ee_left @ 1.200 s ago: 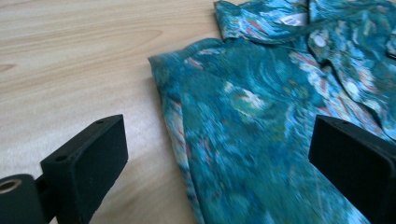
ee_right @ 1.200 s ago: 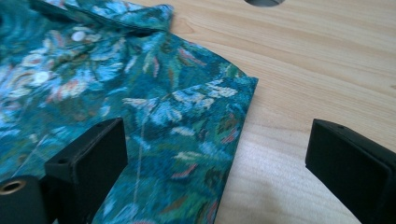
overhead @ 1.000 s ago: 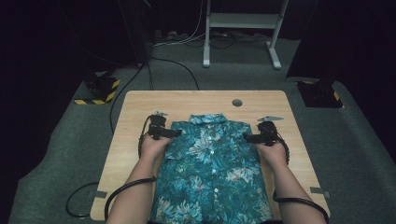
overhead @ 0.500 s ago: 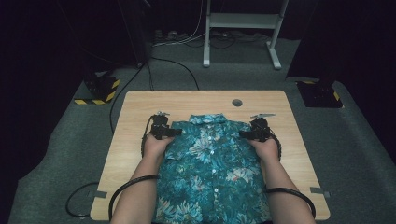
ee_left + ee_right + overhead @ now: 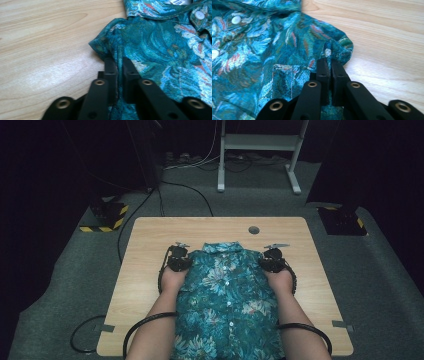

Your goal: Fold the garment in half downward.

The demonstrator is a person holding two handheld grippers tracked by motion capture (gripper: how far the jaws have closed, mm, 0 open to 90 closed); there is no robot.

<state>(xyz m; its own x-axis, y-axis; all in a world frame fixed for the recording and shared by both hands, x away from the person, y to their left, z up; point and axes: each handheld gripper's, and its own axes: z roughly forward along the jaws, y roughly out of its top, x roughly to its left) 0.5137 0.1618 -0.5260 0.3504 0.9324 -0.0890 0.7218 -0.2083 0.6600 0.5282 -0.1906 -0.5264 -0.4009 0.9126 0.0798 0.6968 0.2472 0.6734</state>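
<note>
With both jaws just pinched onto the shirt (image 5: 227,295), left gripper (image 5: 186,263) and right gripper (image 5: 264,263) clamp opposite shoulders, collar toward frame top, hem bottom.

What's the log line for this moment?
left gripper: shut on shirt shoulder | right gripper: shut on other shoulder | shirt: flat on table
</note>
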